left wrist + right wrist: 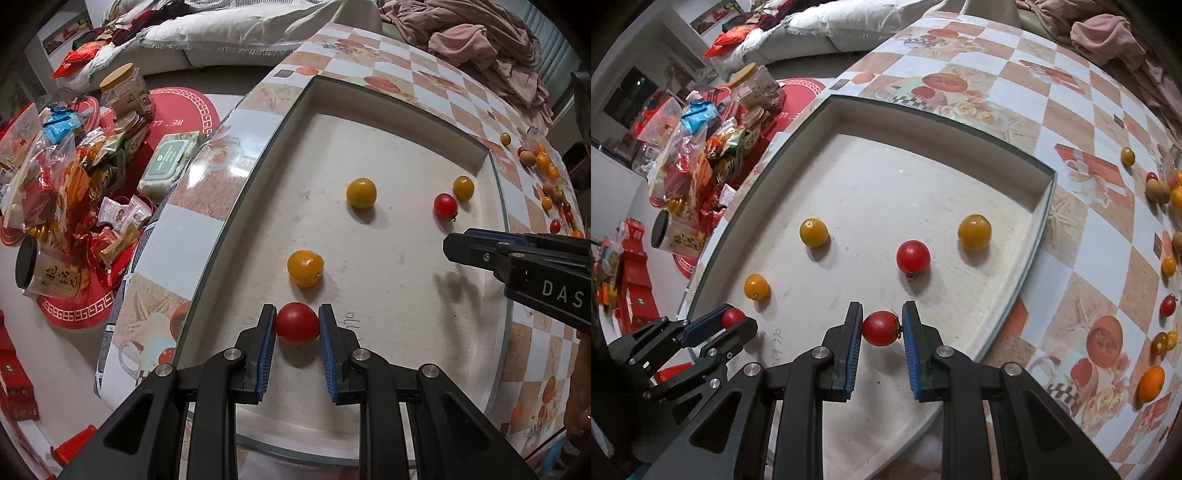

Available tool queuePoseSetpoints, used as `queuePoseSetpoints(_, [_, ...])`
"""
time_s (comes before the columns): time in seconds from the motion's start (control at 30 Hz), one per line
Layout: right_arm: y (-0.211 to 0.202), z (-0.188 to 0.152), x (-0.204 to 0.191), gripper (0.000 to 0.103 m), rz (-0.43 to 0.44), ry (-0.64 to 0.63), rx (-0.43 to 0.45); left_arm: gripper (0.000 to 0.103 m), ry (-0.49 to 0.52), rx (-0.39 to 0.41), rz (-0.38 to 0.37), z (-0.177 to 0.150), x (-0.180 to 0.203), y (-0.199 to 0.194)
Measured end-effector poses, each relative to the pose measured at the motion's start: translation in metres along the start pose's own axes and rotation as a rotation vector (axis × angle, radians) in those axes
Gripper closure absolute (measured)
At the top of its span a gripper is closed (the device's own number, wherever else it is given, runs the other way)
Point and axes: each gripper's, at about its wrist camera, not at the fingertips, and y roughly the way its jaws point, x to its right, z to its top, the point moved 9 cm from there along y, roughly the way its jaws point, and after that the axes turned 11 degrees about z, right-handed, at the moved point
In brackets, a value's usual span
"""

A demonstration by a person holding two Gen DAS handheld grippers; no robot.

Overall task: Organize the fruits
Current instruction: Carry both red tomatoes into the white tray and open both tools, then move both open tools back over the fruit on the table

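A pale wooden tray [406, 122] [1043, 206] lies on the checkered table. My left gripper [297, 325] is shut on a red cherry tomato [297, 323] over the tray's near left part; it also shows in the right wrist view [729, 318]. My right gripper [881, 328] is shut on a red cherry tomato [881, 328] with a stem, over the tray's near edge; it shows from the side in the left wrist view [454, 247]. Three yellow tomatoes [813, 232] [756, 287] [974, 232] and one red tomato [913, 256] lie in the tray.
Several loose red, yellow and orange fruits [1167, 266] [543, 162] lie on the tablecloth right of the tray. Snack bags and jars [74, 166] crowd the floor at the left. A sofa with pink cloth [480, 33] is behind the table.
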Motion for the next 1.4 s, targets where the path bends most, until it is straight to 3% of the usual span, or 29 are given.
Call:
queuePoseSetpoints(0.5, [0.015, -0.004, 0.002, 0.079, -0.032, -0.016, -0.023, 0.078, 0.044, -0.015, 0.016, -0.004, 0.004, 0.004])
queuePoseSetpoints(0.77, [0.014, -0.004, 0.003, 0.076, 0.003, 0.006, -0.029, 0.077, 0.073, -0.018, 0.026, -0.006, 0.005, 0.004])
queuePoseSetpoints(0.9, [0.011, -0.006, 0.004, 0.055, 0.012, 0.014, -0.020, 0.077, 0.080, -0.023, 0.025, -0.005, 0.005, 0.003])
queuePoseSetpoints(0.97, [0.008, -0.006, 0.004, 0.054, 0.019, 0.018, -0.013, 0.077, 0.085, -0.024, 0.024, -0.005, 0.005, 0.003])
queuePoseSetpoints(1.0, [0.006, -0.006, 0.004, 0.053, 0.023, 0.020, -0.010, 0.075, 0.089, -0.024, 0.025, -0.005, 0.005, 0.003])
queuePoseSetpoints(1.07, [0.003, -0.006, 0.003, 0.047, 0.029, 0.025, -0.001, 0.029, 0.082, -0.011, 0.026, -0.005, 0.004, 0.000])
queuePoseSetpoints(1.13, [-0.002, -0.004, 0.002, 0.044, 0.038, 0.027, 0.014, 0.028, 0.070, 0.054, 0.031, -0.001, 0.002, -0.011])
queuePoseSetpoints(1.27, [-0.010, 0.000, -0.001, 0.042, 0.051, 0.035, 0.037, 0.028, 0.103, 0.016, 0.021, -0.002, 0.008, -0.010])
queuePoseSetpoints(1.37, [-0.020, 0.002, -0.001, 0.033, 0.062, 0.047, 0.064, 0.028, 0.128, 0.025, 0.029, 0.001, 0.015, -0.014])
queuePoseSetpoints(1.4, [-0.024, 0.003, 0.000, 0.025, 0.061, 0.049, 0.074, 0.028, 0.135, 0.027, 0.030, 0.003, 0.018, -0.017])
